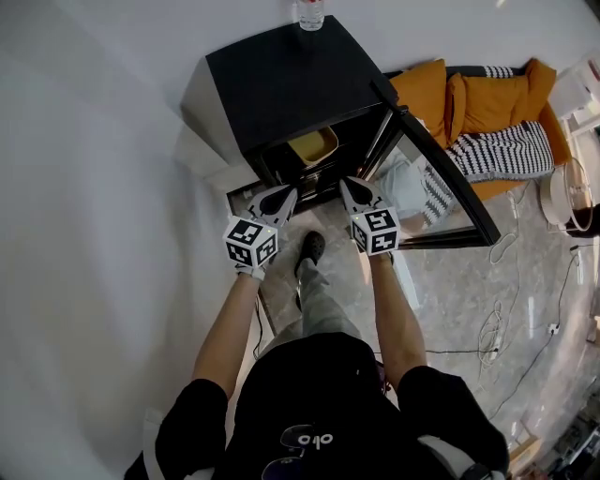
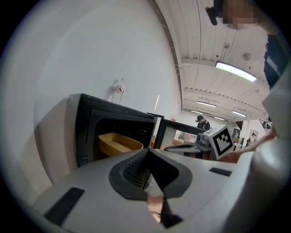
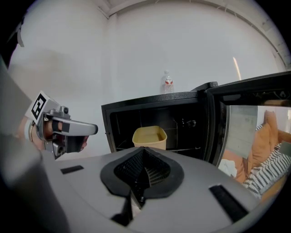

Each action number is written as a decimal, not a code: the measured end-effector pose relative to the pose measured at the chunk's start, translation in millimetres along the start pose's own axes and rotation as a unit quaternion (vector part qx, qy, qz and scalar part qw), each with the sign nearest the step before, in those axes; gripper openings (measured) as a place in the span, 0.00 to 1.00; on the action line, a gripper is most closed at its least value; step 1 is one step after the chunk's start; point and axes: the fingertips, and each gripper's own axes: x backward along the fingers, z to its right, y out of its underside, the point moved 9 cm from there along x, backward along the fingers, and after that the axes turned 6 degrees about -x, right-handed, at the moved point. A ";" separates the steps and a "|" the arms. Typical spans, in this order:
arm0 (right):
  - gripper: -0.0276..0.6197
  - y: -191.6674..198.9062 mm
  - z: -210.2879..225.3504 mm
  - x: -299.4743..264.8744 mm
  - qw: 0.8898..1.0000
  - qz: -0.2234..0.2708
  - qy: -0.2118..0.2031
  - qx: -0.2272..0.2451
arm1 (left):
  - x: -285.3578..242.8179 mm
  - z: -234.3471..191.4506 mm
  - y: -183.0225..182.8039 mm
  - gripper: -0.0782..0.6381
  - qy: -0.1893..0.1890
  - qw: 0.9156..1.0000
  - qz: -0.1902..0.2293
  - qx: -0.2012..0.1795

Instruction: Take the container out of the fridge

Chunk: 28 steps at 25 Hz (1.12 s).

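Observation:
A yellow container (image 1: 314,145) sits on a shelf inside the black mini fridge (image 1: 281,75), whose glass door (image 1: 441,178) stands swung open to the right. Both grippers hover in front of the opening, short of the shelf, pointing at it. My left gripper (image 1: 286,194) is shut with nothing between its jaws. My right gripper (image 1: 345,184) is likewise shut and empty. In the left gripper view the container (image 2: 119,144) lies ahead and left of the gripper (image 2: 148,151). In the right gripper view the container (image 3: 149,137) is straight beyond the gripper (image 3: 144,149).
A water bottle (image 1: 311,13) stands on the fridge top. An orange sofa (image 1: 487,103) with striped cushions is behind the open door. Cables (image 1: 497,328) trail over the floor at right. The person's foot (image 1: 312,248) is just before the fridge, and a white wall runs along the left.

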 end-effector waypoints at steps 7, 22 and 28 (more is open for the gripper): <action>0.06 6.2 4.1 -17.2 1.000 0.017 0.003 0.010 | -6.1 -2.4 3.0 0.12 0.006 1.000 -0.009 -0.006; 0.67 22.5 11.7 -65.2 0.998 0.046 -0.029 0.035 | -34.2 1.2 12.9 0.12 0.027 0.999 -0.028 -0.017; 0.84 30.7 19.4 -92.8 0.997 0.059 -0.016 0.041 | -38.6 -4.5 18.0 0.12 0.026 0.999 -0.029 -0.020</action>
